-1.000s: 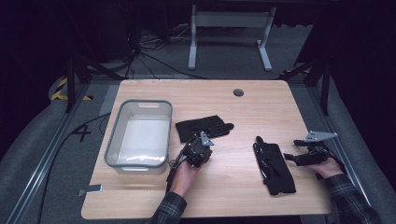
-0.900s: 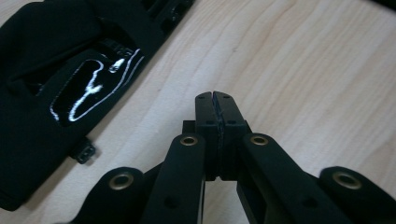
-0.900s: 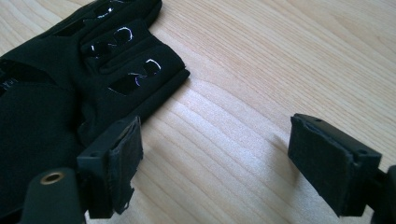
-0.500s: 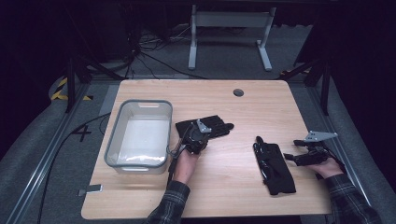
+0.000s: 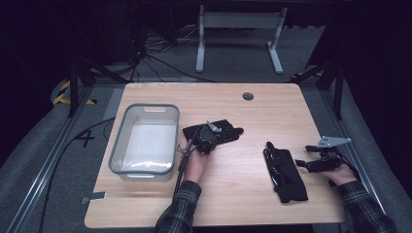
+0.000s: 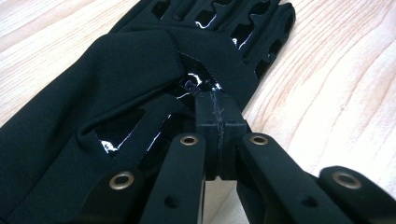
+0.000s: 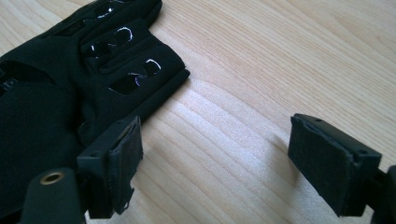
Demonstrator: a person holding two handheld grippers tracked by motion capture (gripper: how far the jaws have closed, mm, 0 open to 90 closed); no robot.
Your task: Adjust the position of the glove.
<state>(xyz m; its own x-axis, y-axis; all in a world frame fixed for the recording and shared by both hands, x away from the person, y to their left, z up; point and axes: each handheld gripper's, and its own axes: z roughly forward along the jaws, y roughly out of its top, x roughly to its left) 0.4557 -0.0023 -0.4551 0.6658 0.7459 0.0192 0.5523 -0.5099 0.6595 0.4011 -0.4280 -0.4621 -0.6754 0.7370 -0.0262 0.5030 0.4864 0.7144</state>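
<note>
On the left of the wooden table (image 5: 233, 191) stands a clear plastic bin (image 5: 145, 140), with nothing visible in it; just right of the bin the left gripper (image 5: 212, 137) rests over the near end of a black glove (image 5: 224, 131); in the left gripper view its jaws are pressed together, tips meeting right over the glove's fabric (image 6: 116, 93), though whether a fold is pinched between them I cannot tell; this glove lies with its long axis left to right, cuff toward the bin and fingers pointing right, so the bin lies directly left of the gripper, just past the cuff, and a lift with a short carry leftward looks like the coming move; the left hand is far nearer both glove and bin than the right. Right of centre, well apart from the first, a second black glove (image 5: 285, 174) lies with its long axis near to far, one end near the table's near edge; at the far right the right gripper (image 5: 302, 164) sits just beside it, jaws spread wide and holding nothing, pointing left toward that glove; in the right gripper view the glove (image 7: 56, 74) sits beside the left jaw. Glossy patches shine on both gloves; a small mark near the left jaw tips is too blurred to read.
</note>
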